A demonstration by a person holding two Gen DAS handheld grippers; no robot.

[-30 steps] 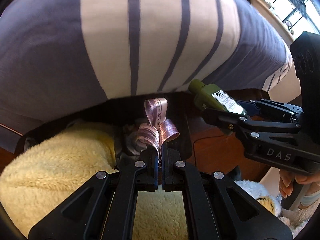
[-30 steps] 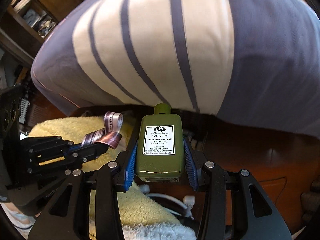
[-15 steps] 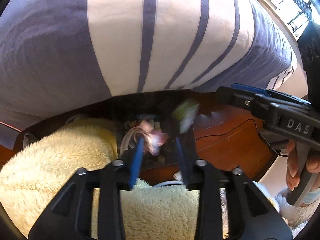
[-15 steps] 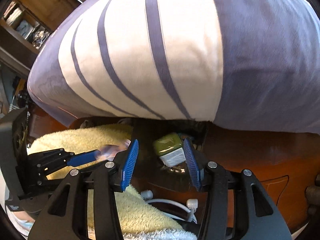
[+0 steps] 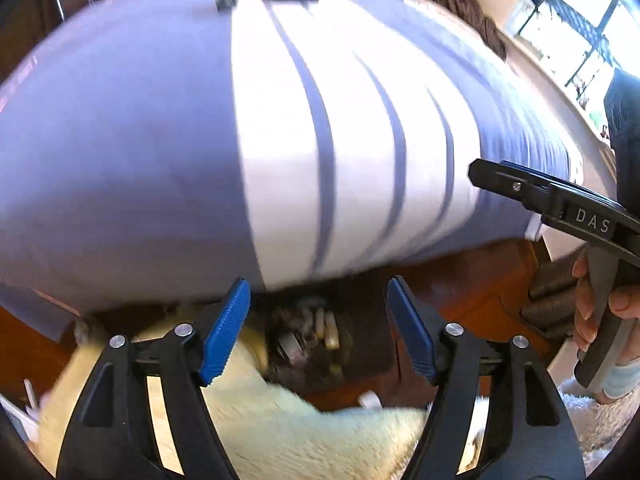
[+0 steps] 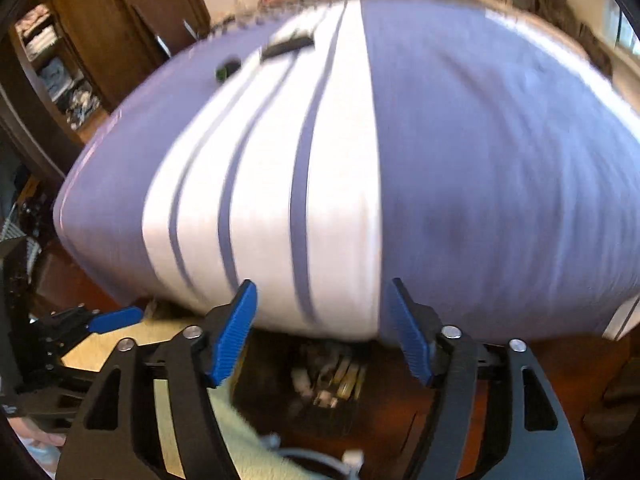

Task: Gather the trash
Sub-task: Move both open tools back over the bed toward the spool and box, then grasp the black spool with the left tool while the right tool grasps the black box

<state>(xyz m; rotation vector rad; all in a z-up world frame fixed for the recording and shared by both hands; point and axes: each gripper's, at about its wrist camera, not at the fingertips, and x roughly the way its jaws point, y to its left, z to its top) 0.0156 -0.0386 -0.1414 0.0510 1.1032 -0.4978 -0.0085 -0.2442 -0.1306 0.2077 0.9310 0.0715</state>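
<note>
Both frames are motion-blurred. From the left wrist, the left gripper [image 5: 320, 334] has its blue-padded jaws spread wide with nothing between them. Just beyond and below the gap, at about 6 o'clock in the frame, sits a dark bin [image 5: 360, 344] on a reddish wooden floor [image 5: 472, 280]. Inside it lies a heap of trash [image 5: 312, 336]: small pale tubes and scraps, too blurred to name one by one. The trash touches neither pad.

From the right wrist, the right gripper [image 6: 324, 332] is likewise wide open and holds nothing. The same bin [image 6: 280, 392] and trash [image 6: 332, 376] lie below its gap, at 6 o'clock.

Both grippers point forward and slightly down, side by side, toward a bed with a purple and white striped cover [image 5: 280, 140] that fills each frame from 9 through 12 to 3 o'clock.

Only the left view shows the person's right hand [image 5: 604, 312] wrapped around the right gripper's grey handle at 3 o'clock, and a bright window [image 5: 576, 20] at 1 o'clock. Only the right view shows wooden shelving [image 6: 60, 60] at 10 o'clock and one blue pad [image 6: 116, 317] of the left gripper at 8 o'clock. A fluffy cream blanket [image 5: 300, 432] lies under the left gripper, just beside the bin.
</note>
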